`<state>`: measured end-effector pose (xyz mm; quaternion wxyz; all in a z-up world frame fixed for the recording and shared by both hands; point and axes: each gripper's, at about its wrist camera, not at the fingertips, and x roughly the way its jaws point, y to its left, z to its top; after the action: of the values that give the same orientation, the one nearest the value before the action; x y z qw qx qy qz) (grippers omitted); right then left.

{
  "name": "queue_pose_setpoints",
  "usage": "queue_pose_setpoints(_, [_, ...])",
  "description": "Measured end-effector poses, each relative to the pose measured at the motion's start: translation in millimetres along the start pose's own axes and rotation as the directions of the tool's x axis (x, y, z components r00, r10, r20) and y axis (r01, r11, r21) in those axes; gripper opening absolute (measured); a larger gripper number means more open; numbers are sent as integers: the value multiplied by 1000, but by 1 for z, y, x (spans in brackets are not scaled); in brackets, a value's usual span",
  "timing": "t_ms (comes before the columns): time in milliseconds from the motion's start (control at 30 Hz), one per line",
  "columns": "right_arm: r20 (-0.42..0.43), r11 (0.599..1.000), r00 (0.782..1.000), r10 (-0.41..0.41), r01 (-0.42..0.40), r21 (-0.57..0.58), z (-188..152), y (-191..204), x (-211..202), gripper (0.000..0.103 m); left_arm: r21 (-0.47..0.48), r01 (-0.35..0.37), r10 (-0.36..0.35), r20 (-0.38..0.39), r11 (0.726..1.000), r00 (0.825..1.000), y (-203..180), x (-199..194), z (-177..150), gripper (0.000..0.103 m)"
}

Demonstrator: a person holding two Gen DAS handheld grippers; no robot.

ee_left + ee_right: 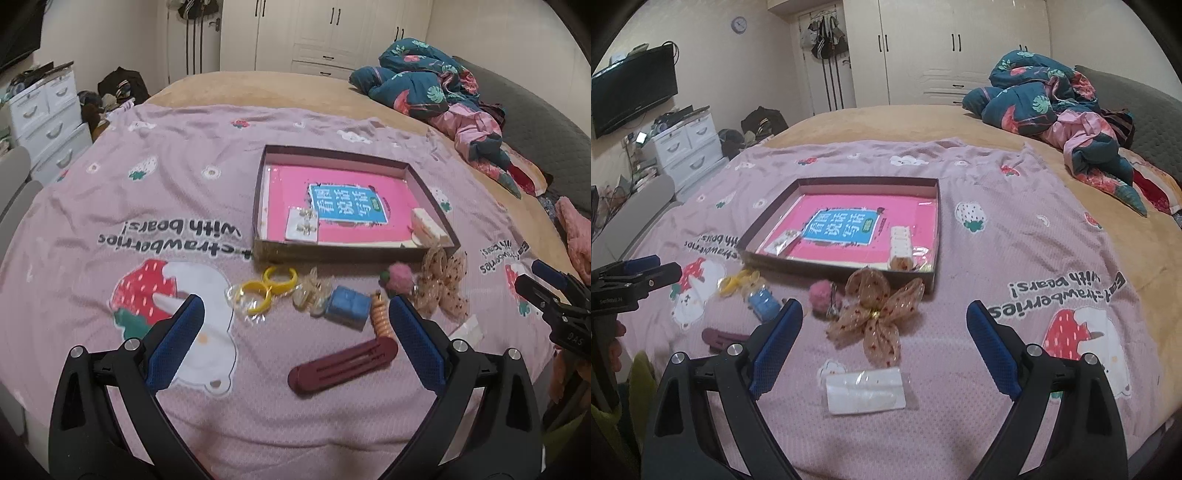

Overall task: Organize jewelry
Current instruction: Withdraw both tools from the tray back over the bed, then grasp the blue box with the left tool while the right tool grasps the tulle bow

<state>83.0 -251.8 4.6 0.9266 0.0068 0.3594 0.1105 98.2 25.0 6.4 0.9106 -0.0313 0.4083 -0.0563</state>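
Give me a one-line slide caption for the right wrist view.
Open right claw above a sheer beige bow and white packet, facing the shallow box.

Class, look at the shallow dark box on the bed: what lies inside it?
Inside the box lie a pink book, an earring card and a cream comb-like piece. What is under the book is hidden.

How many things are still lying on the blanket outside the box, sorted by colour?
Yellow: 2, the yellow rings
Blue: 1, the blue box
Dark red: 1, the long hair clip
Orange: 1, the spiral hair tie
Pink: 1, the fluffy pompom
Beige: 1, the dotted bow
White: 1, the clear packet
Clear: 1, the pale clip
Total: 9
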Motion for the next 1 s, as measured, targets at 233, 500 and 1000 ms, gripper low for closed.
queue_pose_setpoints(233, [-28, 1000, 1000, 13, -14, -16, -16, 5, 0, 90, 7, 0, 0, -24, 1000, 1000, 0, 0, -19, 94])
queue_pose_setpoints(500, [-60, 999, 998, 28, -30, -21, -36, 7, 3, 90, 29, 17, -15, -58, 999, 998, -6, 6, -41, 94])
queue_pose_setpoints(1000, [-116, 999, 992, 42, -44, -17, -61, 1, 20, 90, 49, 60, -54, -112, 997, 992, -29, 39, -49, 94])
